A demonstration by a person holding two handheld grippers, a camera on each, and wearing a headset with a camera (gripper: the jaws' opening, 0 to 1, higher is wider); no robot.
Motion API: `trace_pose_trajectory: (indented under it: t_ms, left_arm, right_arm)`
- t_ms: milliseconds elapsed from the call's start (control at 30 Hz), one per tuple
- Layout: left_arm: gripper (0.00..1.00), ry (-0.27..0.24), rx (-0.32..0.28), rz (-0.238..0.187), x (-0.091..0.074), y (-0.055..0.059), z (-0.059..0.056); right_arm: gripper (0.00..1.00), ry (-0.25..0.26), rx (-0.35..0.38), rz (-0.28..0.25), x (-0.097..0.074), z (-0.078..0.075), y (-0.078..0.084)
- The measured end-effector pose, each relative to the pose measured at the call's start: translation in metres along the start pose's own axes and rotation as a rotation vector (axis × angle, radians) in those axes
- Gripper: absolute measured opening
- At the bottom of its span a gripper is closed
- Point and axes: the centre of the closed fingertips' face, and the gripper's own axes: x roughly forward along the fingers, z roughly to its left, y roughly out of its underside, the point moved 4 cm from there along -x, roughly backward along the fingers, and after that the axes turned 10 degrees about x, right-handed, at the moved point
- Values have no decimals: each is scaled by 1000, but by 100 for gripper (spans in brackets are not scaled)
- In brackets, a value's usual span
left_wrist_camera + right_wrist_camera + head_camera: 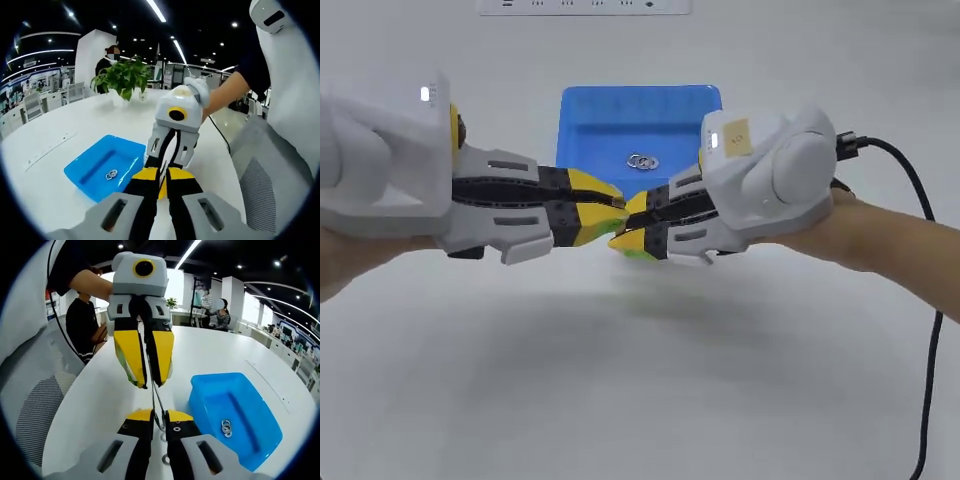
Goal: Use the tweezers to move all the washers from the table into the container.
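My left gripper [618, 208] and right gripper [625, 222] meet tip to tip above the white table, just in front of the blue container [580, 120]. Thin metal tweezers [155, 397] run between them. The right gripper [159, 416] is shut on the spread legs and the left gripper [150, 382] is shut on the far end. A few washers [642, 161] lie together inside the container [250, 405]. Two loose washers [165, 458] lie on the table under the right gripper's jaws. In the left gripper view my left gripper [159, 175] faces the right gripper [162, 182].
A black cable [920, 300] trails from the right gripper down the table's right side. A white power strip [585, 6] lies at the far edge. A potted plant [122, 77] stands further down the table. A mesh chair [35, 410] sits beside it.
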Motion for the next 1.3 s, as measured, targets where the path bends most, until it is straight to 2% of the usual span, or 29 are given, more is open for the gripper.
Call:
trace_pose_trajectory:
  t_ms: [100,267,400,467,533,667,767,900,1100,1200,1233,1300]
  left_arm:
    - [16,8,-7,-20,-2,-6,-5]
    - [21,-9,11,-11,-10,-6,-9]
    - [27,-59,-6,-40,-21,-9,-9]
    - [29,-67,0,-65,-28,-13,-14]
    - [31,-78,-25,-83,-33,-15,-19]
    - [39,-104,-21,-77,-40,-13,-26]
    - [44,-93,-21,-75,-44,-12,-33]
    - [58,-132,-21,-81,-49,-12,-33]
    - [65,-183,-27,-94,-54,-11,-33]
    - [67,-195,-33,-101,-55,-8,-35]
    - [68,-192,-35,-95,-55,-7,-36]
    - [71,-158,-1,-44,-55,-2,-43]
  right_arm:
    - [9,10,16,-7,-1,1,0]
    - [9,24,23,-14,-4,5,-5]
    - [9,38,22,-28,-10,7,-13]
    - [9,53,19,-35,-14,8,-17]
    - [9,69,31,-48,-18,7,-22]
    - [9,72,20,-55,-25,10,-29]
    - [9,76,23,-57,-31,11,-33]
    - [9,90,31,-66,-41,10,-37]
    - [9,134,31,-108,-59,-2,-54]
    - [9,159,46,-135,-68,-14,-64]
    - [9,165,52,-143,-70,-18,-66]
    - [9,176,76,-163,-72,-26,-71]
